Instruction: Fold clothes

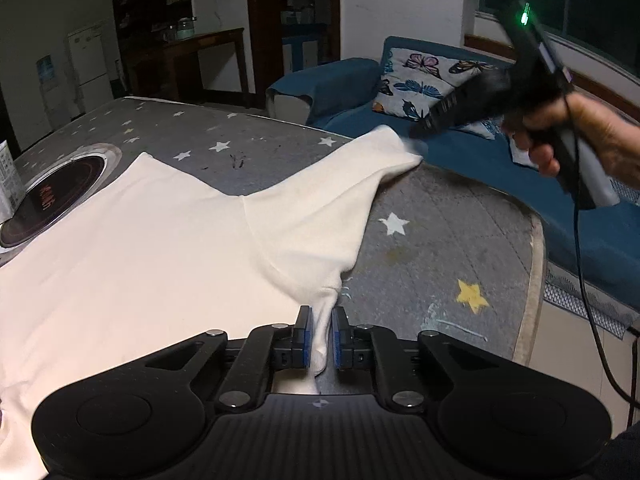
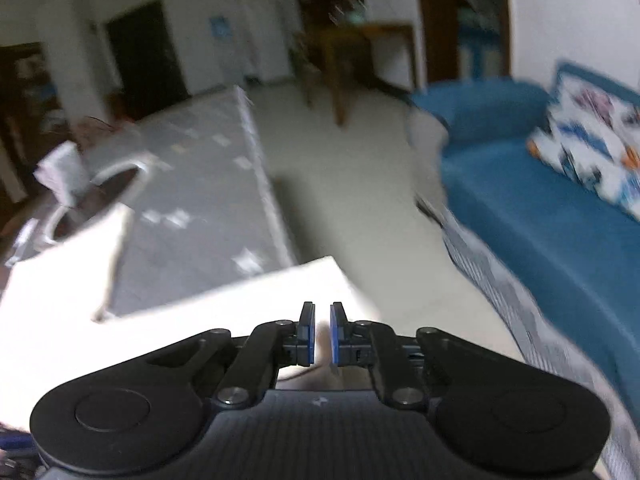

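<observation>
- We hold the cream T-shirt (image 1: 152, 240) at 2 places; its body lies flat on the grey star-print tabletop (image 1: 432, 216), with the far hem reaching the round induction hob (image 1: 52, 192) set into the table.
- Our left gripper (image 1: 322, 338) is pinched narrow on a gathered twist of cloth at the near edge of the sleeve; the blue pads (image 1: 305, 336) press it from both sides.
- Our right gripper (image 2: 322, 332) stands narrow too; its own view is badly blurred, but pale cloth shows between the jaws, and the left view shows the sleeve tip drawn up taut to it, so we judge it is gripping the sleeve.
- Risk: the left hold is a thin bunch; a hard pull from the right could slide it out, and the sleeve would drop crumpled.
- Risk: the sleeve tip hangs near the table's edge toward the blue sofa (image 1: 500, 168); a loose release there could let it slip over the side.
- Risk: dragging the body could ruck the hem over the hob.
</observation>
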